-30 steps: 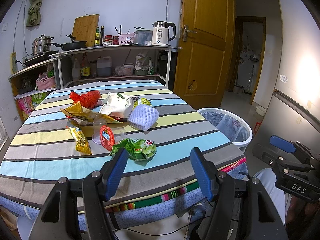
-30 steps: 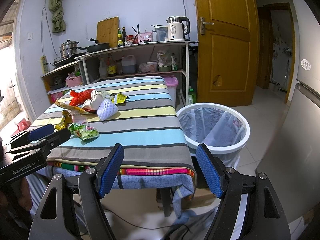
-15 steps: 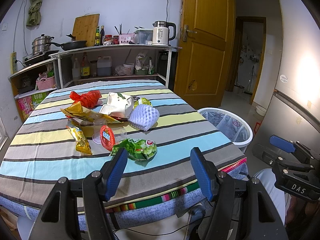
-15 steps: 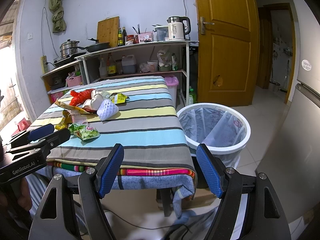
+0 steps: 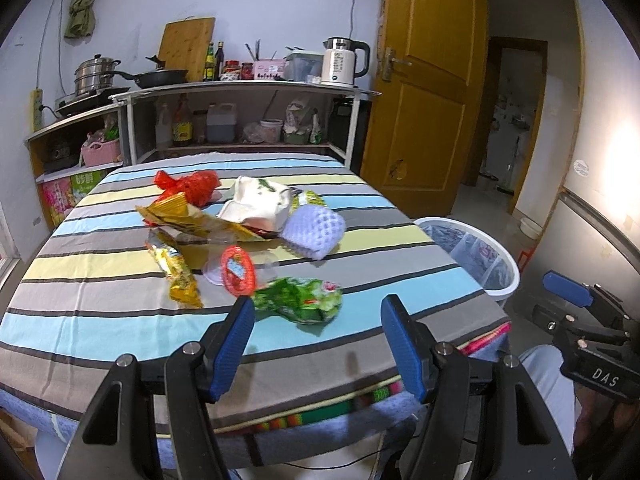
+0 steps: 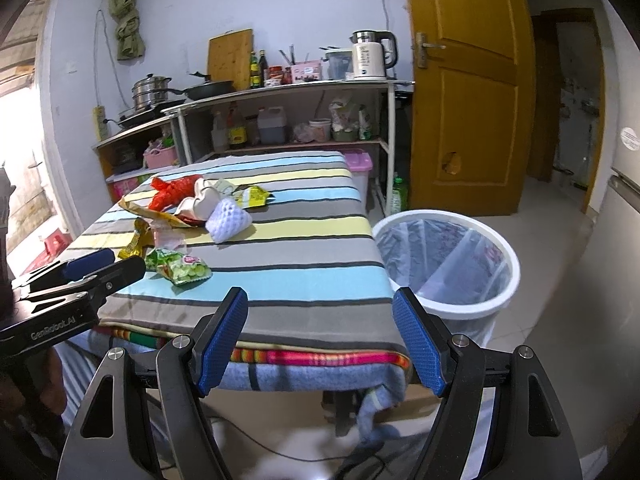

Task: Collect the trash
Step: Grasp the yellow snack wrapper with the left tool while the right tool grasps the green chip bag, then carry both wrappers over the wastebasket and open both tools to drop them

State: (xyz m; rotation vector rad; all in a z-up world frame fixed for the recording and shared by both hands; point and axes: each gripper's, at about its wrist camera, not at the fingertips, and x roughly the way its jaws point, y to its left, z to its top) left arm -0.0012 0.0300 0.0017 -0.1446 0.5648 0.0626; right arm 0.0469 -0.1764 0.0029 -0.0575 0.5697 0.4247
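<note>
Nothing moved since earlier frame. Left claw [image 5: 318,340] wide open, empty, nearer; green wrapper [image 5: 298,298] just ahead, between fingers, long axis crosswise. Right claw [image 6: 320,336] open, empty, off tabletop [image 5: 360,252] edge. Bin [image 6: 446,260] right of tabletop.

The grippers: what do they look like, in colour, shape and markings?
Both grippers, left and right, have black angular metal frames with silver bolts. Their fingers are flat blue pads with a fine grid texture. White lettering shows on the bodies: "DAS" on the right one, "GenRobot.AI" on the left one.
</note>
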